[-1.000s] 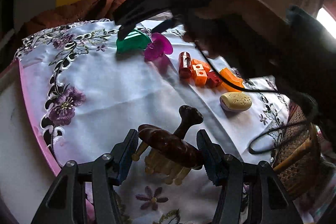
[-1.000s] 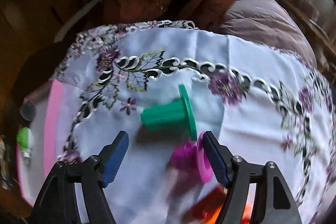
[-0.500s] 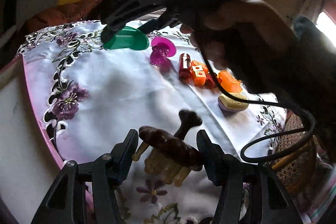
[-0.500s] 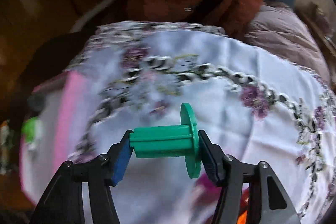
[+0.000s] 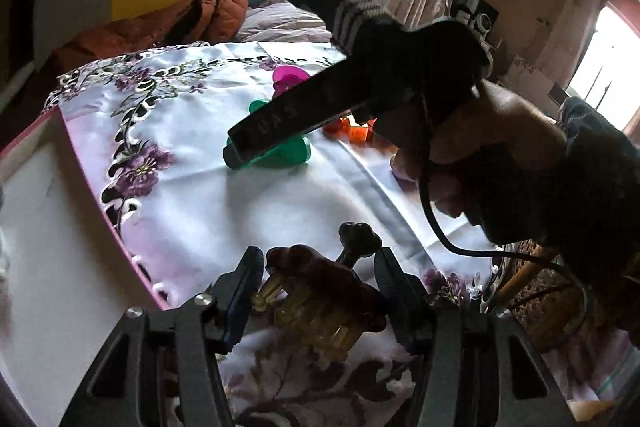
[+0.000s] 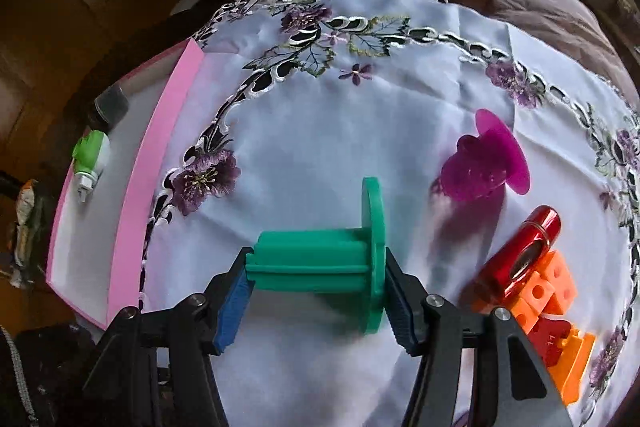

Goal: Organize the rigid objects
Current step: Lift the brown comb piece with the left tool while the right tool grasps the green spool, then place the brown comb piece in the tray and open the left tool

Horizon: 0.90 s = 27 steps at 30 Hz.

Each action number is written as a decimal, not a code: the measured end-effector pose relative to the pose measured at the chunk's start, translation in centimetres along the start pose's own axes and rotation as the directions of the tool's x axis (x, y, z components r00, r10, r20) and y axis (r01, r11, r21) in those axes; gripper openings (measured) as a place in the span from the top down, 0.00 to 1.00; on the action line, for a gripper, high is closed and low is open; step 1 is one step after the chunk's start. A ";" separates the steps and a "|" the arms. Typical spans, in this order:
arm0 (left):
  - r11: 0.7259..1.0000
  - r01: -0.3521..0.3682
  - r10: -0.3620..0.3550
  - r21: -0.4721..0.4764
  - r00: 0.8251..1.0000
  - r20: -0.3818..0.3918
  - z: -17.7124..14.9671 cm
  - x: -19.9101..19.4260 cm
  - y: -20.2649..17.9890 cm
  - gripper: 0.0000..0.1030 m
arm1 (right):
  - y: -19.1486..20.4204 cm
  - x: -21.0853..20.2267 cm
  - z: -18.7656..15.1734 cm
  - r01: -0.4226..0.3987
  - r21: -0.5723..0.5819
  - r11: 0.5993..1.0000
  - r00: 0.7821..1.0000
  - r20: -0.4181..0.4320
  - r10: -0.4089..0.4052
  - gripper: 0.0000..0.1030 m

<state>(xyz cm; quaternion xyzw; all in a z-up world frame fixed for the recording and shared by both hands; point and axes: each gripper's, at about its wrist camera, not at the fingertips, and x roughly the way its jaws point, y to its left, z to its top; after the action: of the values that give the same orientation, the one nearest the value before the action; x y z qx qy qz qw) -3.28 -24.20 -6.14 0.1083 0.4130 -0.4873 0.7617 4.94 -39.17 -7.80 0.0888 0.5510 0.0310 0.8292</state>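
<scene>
My right gripper (image 6: 316, 301) is shut on a green plastic spool (image 6: 320, 261), held sideways just above the white embroidered cloth (image 6: 320, 131). In the left wrist view the spool (image 5: 286, 153) sits under the right gripper's black body (image 5: 320, 103). My left gripper (image 5: 318, 291) is shut on a dark brown wooden massager with amber prongs (image 5: 320, 287), held low over the cloth's near edge. A magenta spool (image 6: 486, 165), a red cylinder (image 6: 520, 251) and orange blocks (image 6: 554, 303) lie on the cloth to the right.
A pink-edged white table (image 6: 132, 187) sticks out left of the cloth, with a green-white bottle (image 6: 90, 159) and a dark cap (image 6: 110, 103) on it. Bedding and a brown jacket (image 5: 160, 23) lie beyond. A wicker basket (image 5: 532, 283) stands at right.
My right gripper has carried the green spool left and toward me, away from the magenta spool. My left gripper has kept hold of the massager and shifted slightly.
</scene>
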 end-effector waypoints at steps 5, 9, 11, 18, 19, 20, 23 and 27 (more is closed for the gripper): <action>1.000 -0.009 0.010 -0.013 1.000 0.018 -0.4 -1.1 0.0 0.44 | -0.2 0.0 -0.1 0.016 0.002 1.000 1.000 0.013 -0.016 0.41; 1.000 0.004 -0.003 -0.030 0.999 0.035 -0.3 -2.1 0.1 0.44 | -0.2 0.1 -0.1 0.026 0.002 1.000 1.000 0.015 -0.026 0.41; 0.999 0.006 -0.004 -0.033 0.999 0.052 -0.2 -2.9 0.1 0.44 | -0.1 0.1 -0.1 0.031 -0.004 1.000 0.999 0.014 -0.031 0.41; 0.992 0.029 -0.014 -0.124 0.992 0.126 1.0 -6.6 2.0 0.44 | 0.1 0.0 -0.2 0.043 -0.016 0.999 0.999 0.014 -0.043 0.41; 0.990 0.031 -0.012 -0.139 0.990 0.138 1.2 -7.2 2.5 0.44 | 0.1 0.0 -0.2 0.045 -0.018 0.999 0.999 0.014 -0.044 0.41; 0.988 0.028 -0.005 -0.153 0.989 0.150 1.4 -7.7 3.0 0.44 | 0.1 0.0 -0.2 0.046 -0.020 0.999 0.999 0.014 -0.046 0.41; 0.976 0.004 0.039 -0.216 0.980 0.194 2.2 -9.5 5.7 0.43 | 0.2 0.0 -0.2 0.047 -0.021 0.999 0.999 0.014 -0.046 0.41; 0.945 -0.097 0.167 -0.311 0.964 0.207 3.2 -10.6 11.0 0.43 | 0.2 0.1 -0.2 0.050 -0.023 0.998 0.999 0.014 -0.050 0.41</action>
<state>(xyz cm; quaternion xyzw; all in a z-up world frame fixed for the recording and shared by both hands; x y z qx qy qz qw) 5.56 -13.56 1.10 -0.0377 0.3824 -0.3762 0.8431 4.80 -38.92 -7.89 0.0655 0.5473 0.0161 0.8342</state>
